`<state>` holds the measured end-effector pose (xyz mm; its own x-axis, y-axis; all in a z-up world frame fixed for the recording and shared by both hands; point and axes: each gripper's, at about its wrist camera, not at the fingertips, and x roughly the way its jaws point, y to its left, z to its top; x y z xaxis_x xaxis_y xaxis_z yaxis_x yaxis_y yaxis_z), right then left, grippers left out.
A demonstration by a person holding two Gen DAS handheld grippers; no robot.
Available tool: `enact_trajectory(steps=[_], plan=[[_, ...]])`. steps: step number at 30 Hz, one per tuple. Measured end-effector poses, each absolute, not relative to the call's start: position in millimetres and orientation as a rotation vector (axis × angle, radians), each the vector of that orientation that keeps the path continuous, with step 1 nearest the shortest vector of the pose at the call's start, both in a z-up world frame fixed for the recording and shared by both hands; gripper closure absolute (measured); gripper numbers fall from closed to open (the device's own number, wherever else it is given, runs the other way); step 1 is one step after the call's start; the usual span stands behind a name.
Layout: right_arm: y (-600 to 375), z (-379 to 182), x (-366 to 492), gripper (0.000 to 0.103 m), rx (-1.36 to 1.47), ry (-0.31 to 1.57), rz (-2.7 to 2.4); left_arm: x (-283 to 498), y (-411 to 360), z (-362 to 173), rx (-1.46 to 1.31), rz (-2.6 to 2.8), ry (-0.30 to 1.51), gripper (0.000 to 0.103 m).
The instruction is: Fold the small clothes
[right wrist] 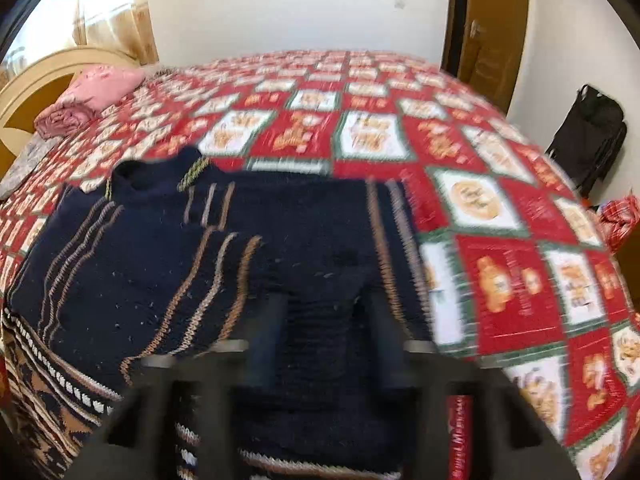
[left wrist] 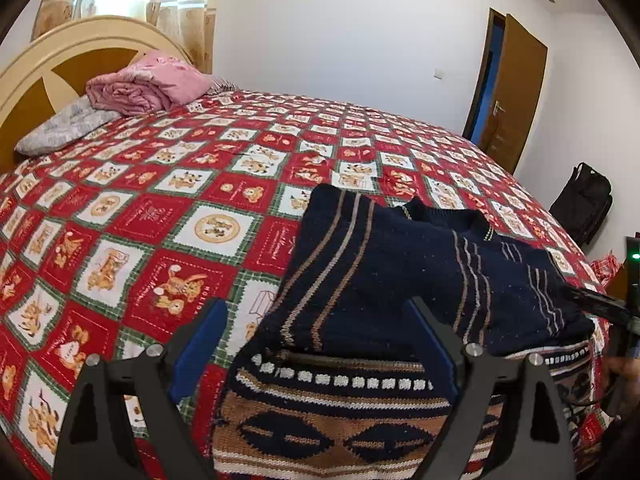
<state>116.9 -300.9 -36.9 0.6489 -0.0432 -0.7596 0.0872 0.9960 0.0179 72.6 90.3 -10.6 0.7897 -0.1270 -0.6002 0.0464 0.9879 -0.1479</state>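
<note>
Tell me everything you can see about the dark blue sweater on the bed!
The sweater looks like thick navy knit, with thin tan and grey stripes and a brown, white and navy patterned band along the hem. It lies on the red checked bedspread near the bed's edge, partly folded, one sleeve laid across the body, collar toward the far side. The right hand-held gripper has cloth between its fingers; the left hand-held gripper stands open over the hem.

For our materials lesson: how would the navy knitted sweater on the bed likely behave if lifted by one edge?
The sweater would probably flop and drape, since its folded-over sleeves already sag in soft curves. The chunky knit suggests some weight for its size. It seems unlikely to slide much: its rough knit lies on the patterned bedspread.
</note>
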Motion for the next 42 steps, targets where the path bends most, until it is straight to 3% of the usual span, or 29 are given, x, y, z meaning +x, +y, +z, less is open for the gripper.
enact_trajectory(steps=[1,4,11,16,19,21,23,42], plan=[[-299.6,-36.4,117.4,0.074,0.043,0.855,-0.076,71.9,91.8,-10.4,-0.126,-0.089,0.652,0.011],[-292.6,-29.0,118.8,0.095,-0.008,0.825,-0.08,72.9,96.4,-12.3,-0.149,-0.084,0.662,0.011],[-287.2,-8.2,135.0,0.097,-0.101,0.724,-0.139,74.7,97.3,-16.3,-0.184,-0.09,0.684,0.011],[-294.0,-33.9,153.4,0.096,-0.122,0.773,-0.144,71.9,89.5,-13.1,-0.148,-0.088,0.664,0.011],[-293.4,-33.9,148.5,0.084,-0.155,0.764,-0.175,74.0,85.0,-15.6,-0.136,-0.096,0.678,0.011],[-292.6,-24.2,139.1,0.046,-0.168,0.766,-0.244,74.3,84.3,-18.1,-0.136,-0.102,0.686,0.011],[-291.0,-8.8,120.4,0.033,-0.167,0.716,-0.289,73.8,84.5,-18.7,-0.136,-0.104,0.689,0.011],[-256.5,68.4,-0.2,0.032,-0.003,0.561,-0.281,39.1,82.2,10.1,-0.188,-0.172,0.617,0.011]])
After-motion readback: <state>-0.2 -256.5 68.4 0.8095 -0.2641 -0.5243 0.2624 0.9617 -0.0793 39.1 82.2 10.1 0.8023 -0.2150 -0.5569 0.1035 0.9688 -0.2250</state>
